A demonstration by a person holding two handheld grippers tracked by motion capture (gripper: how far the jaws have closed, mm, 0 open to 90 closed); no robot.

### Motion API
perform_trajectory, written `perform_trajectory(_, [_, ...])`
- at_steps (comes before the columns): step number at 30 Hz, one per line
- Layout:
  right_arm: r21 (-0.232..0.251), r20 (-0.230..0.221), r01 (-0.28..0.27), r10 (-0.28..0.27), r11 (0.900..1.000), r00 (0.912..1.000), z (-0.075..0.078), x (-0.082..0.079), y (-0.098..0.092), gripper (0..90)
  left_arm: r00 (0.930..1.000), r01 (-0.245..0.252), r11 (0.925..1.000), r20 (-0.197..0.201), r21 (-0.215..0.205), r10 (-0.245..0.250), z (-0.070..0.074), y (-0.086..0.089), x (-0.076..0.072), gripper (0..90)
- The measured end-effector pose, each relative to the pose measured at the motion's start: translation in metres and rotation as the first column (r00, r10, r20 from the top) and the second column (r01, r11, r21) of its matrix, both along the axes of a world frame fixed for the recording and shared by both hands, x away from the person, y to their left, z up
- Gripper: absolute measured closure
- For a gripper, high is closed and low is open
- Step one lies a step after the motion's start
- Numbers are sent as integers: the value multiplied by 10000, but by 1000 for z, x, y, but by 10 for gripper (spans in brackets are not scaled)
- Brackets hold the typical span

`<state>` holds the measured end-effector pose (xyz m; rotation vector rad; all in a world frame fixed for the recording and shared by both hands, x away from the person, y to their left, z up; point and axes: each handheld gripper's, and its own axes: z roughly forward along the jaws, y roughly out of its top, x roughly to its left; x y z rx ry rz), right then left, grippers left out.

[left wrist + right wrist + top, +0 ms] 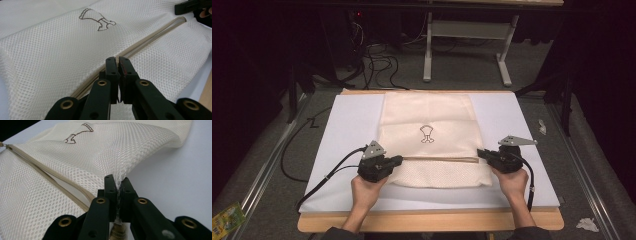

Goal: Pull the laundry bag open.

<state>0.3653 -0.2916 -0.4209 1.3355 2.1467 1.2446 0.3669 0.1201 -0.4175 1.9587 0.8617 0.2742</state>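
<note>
The mesh laundry bag [427, 125] lies flat on the surface [352, 115], each gripper clenched on an end of its zipper [439, 159]: left gripper [398, 160], right gripper [481, 153]. It looks light, limp; edges grip best.

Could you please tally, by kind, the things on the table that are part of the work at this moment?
Mesh bag: 1
White sheet beneath it: 1
Grippers, left gripper and right gripper, each shut on the bag: 2
Total: 4

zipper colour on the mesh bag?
Beige, a shade darker than the cream mesh bag; the zipper shows best in the left gripper view.
</note>
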Motion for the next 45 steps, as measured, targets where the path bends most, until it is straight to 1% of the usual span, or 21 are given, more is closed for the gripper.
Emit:
perform_trajectory(4, [72,-31,164,-164,9998,9999,-1,0,-4,882,9999,-149,9999,-21,-32,149,0,8,0,871])
perform_trajectory(7, [50,-53,155,-155,9999,9999,-1,-1,-7,881,9997,-232,9997,9,-60,232,1,12,0,871])
perform_trajectory(10, [32,-41,151,-151,9999,9999,-1,-1,-5,881,9997,-257,9997,17,-48,257,1,13,0,871])
perform_trajectory(12, [81,-41,136,-136,9999,9999,-1,0,-5,881,9998,-216,9997,-31,-138,216,1,14,0,871])
perform_trajectory(16, [71,-46,129,-128,9999,9999,-1,0,-5,881,9997,-234,9996,-4,-162,234,1,14,0,871])
perform_trajectory(18, [10,-44,156,-156,9999,9999,-1,0,-5,881,9995,-319,9994,25,-101,319,1,15,0,871])
perform_trajectory(19, [-15,-49,187,-188,9998,9998,-2,1,-6,881,9993,-382,9991,32,-169,383,1,17,-1,871])
perform_trajectory(21, [113,-132,183,-181,9998,9997,-3,2,-8,881,9990,-434,9990,46,-129,434,1,20,-1,871])
perform_trajectory(23, [41,-97,156,-156,9999,9998,-5,2,-8,881,9987,-518,9986,9,-85,518,0,23,-1,871])
perform_trajectory(25, [108,-200,211,-209,9997,9996,-6,2,-8,881,9982,-595,9981,12,-128,595,0,27,-2,871])
perform_trajectory(28, [137,-232,212,-209,9997,9995,-7,2,-8,881,9978,-663,9977,4,-167,663,0,30,-2,871])
perform_trajectory(30, [137,-220,194,-191,9997,9996,-7,3,-8,881,9972,-743,9971,23,-144,743,0,30,-2,871])
perform_trajectory(32, [155,-257,181,-177,9997,9995,-6,3,-7,881,9970,-768,9970,2,-27,768,0,31,-2,871])
perform_trajectory(33, [77,-232,194,-192,9998,9995,-6,4,-8,881,9967,-814,9967,13,-39,814,0,32,-2,871])
perform_trajectory(37, [90,-285,282,-279,9996,9992,-6,4,-10,881,9957,-925,9957,52,2,925,2,38,-3,872])
perform_trajectory(44, [62,-280,254,-252,9997,9993,-6,4,-9,881,9936,-1128,9936,62,-92,1129,3,46,-4,871])
perform_trajectory(45, [-17,-269,259,-259,9997,9993,-6,4,-9,881,9928,-1197,9927,81,-163,1198,3,48,-4,871])
